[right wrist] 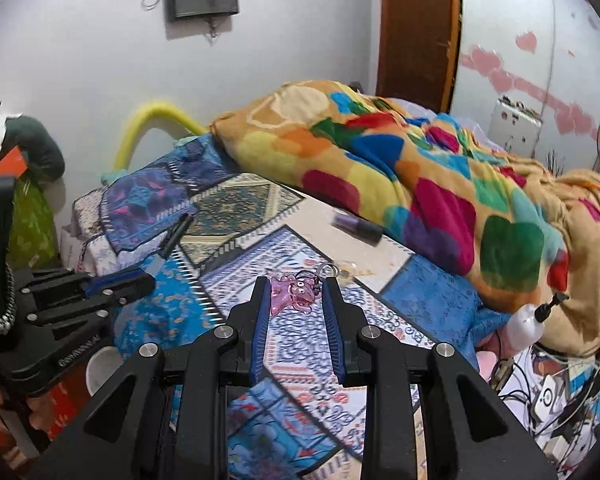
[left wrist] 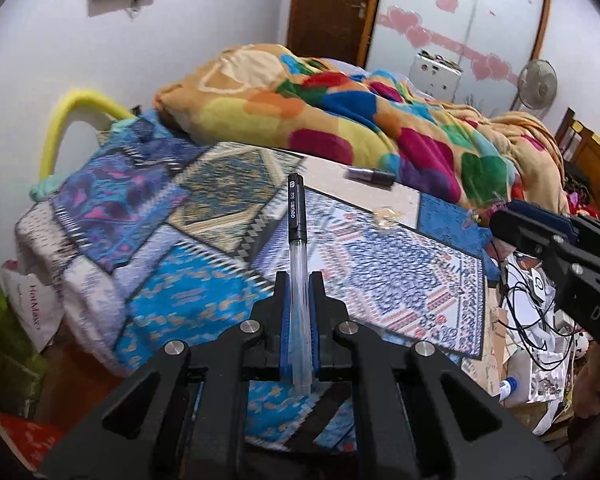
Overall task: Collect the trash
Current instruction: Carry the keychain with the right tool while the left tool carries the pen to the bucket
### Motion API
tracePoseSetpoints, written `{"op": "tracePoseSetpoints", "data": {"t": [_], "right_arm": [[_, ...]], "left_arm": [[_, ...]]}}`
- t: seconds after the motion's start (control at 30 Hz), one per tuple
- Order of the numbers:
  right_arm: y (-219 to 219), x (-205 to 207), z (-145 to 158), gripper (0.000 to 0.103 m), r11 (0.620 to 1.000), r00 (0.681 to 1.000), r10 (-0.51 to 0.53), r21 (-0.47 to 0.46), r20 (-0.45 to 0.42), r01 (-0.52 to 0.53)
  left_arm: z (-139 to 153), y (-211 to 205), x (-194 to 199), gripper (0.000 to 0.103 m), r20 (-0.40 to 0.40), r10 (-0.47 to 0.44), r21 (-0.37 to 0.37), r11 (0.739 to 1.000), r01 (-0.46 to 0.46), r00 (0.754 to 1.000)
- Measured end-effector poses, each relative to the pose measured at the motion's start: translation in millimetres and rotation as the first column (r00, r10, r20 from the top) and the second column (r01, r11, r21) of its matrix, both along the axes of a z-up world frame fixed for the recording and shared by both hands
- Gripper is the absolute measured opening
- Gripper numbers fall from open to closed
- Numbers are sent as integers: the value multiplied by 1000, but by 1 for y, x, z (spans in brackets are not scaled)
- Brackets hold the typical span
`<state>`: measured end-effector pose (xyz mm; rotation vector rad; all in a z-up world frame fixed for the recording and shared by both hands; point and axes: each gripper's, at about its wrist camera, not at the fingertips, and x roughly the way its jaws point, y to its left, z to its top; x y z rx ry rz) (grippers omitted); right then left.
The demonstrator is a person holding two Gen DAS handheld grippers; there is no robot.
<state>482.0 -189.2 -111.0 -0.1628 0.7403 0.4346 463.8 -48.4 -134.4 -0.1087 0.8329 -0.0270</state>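
The left gripper (left wrist: 299,280) is clamped on one pen (left wrist: 297,240), whose black cap sticks out past the fingertips. The right gripper (right wrist: 296,284) pinches one pink keychain figure (right wrist: 291,294) at its tips. Beyond both, on the patterned bedsheet (left wrist: 204,288), lie one dark lipstick-like tube (left wrist: 370,176), blurred, and one clear wrapper (left wrist: 385,216), hard to make out. Farthest, one multicoloured blanket (left wrist: 340,120) is cut off at right.

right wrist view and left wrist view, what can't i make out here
- Purple tube on the bed: blurred in both views, label unreadable.
- Pen: lower end hidden behind the left gripper.
- Pink charm: edges hidden by the right gripper.
- No trash bin in either view.
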Motion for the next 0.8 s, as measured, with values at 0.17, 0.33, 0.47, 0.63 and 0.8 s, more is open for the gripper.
{"op": "tracePoseSetpoints", "data": {"t": [0.17,0.33,0.47,0.63,0.8], "right_arm": [[32,-27,4,24,998,998,61,-16,0,-61],[68,-54,1,24,991,991,129,-15,-22,-130],[102,-76,-3,24,981,981,194,-19,-32,-194],[139,-94,-10,24,966,966,257,-22,-36,-258],[180,-104,-27,24,946,943,322,-15,-86,-324]], "left_arm": [[9,34,-36,7,15,42,7,999,-42,999],[7,70,-74,7,7,88,14,996,-88,996],[-1,100,-104,8,-13,133,15,991,-133,991],[-15,139,-138,8,-27,196,-8,980,-197,980],[-35,176,-164,8,-57,254,-8,967,-255,965]]}}
